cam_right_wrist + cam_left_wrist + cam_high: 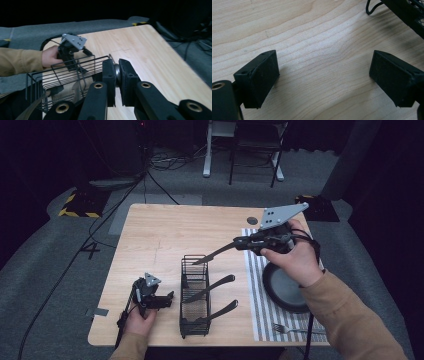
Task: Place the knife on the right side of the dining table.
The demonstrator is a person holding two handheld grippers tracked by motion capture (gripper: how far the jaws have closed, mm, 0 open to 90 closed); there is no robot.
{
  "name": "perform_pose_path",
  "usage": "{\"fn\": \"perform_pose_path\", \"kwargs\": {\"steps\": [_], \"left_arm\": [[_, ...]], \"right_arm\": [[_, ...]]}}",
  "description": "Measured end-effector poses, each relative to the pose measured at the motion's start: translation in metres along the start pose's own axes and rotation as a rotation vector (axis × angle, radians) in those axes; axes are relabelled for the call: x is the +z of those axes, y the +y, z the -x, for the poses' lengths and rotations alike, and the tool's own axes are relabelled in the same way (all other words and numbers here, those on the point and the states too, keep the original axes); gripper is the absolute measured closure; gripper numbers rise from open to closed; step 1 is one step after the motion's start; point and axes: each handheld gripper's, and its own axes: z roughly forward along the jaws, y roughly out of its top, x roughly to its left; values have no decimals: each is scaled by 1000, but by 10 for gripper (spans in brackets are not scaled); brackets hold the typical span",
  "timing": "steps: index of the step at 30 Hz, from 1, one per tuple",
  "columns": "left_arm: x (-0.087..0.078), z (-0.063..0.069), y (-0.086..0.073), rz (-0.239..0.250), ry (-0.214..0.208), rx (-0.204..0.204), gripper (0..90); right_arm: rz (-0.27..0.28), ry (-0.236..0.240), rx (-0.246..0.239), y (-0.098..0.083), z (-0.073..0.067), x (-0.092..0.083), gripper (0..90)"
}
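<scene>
Knife (215, 253), clamped by its handle in the right gripper (252, 242), could miss the rack (195, 295) at seven o'clock and skid, while the left gripper (167, 297) rests agape.

- One light wooden table (160, 235).
- One black wire rack basket (194, 296), standing on the table.
- Three dark-handled table knives: two knives (212, 286) (222, 311) lie in the basket with handles sticking out, and a third knife (215, 253) is held above it.
- One dark round pan or plate (281, 290), partly hidden by a hand.
- One white and grey striped cloth mat (262, 312).
- One silver metal fork (287, 329) on the mat.
- Two black hand-held two-jaw grippers: the left gripper (169, 296) and the right gripper (239, 244).
- Two grey three-cornered plates, one on each gripper.
</scene>
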Motion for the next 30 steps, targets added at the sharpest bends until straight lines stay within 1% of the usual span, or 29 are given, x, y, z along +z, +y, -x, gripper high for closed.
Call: {"fn": "perform_pose_path", "kwargs": {"steps": [2,3,4,6,12,13,14,19,25,30], "left_arm": [[0,0,0,0,0,0,93],[0,0,0,0,0,0,93],[0,0,0,0,0,0,93],[0,0,0,0,0,0,93],[0,0,0,0,-1,0,93],[0,0,0,0,-1,0,93],[0,0,0,0,-1,0,94],[0,0,0,0,0,0,93],[0,0,0,0,0,0,93],[0,0,0,0,0,0,93]], "right_arm": [[12,-4,7,1,1,-9,841],[12,-4,7,1,1,-9,841],[24,-8,12,3,1,-17,840],[35,-19,10,5,1,-25,840],[50,-52,15,9,4,-45,840],[50,-52,15,9,4,-45,840],[52,-62,18,9,5,-51,840],[61,-92,42,7,9,-67,841],[47,-161,72,0,16,-79,840],[43,-201,114,-9,27,-82,840]]}}
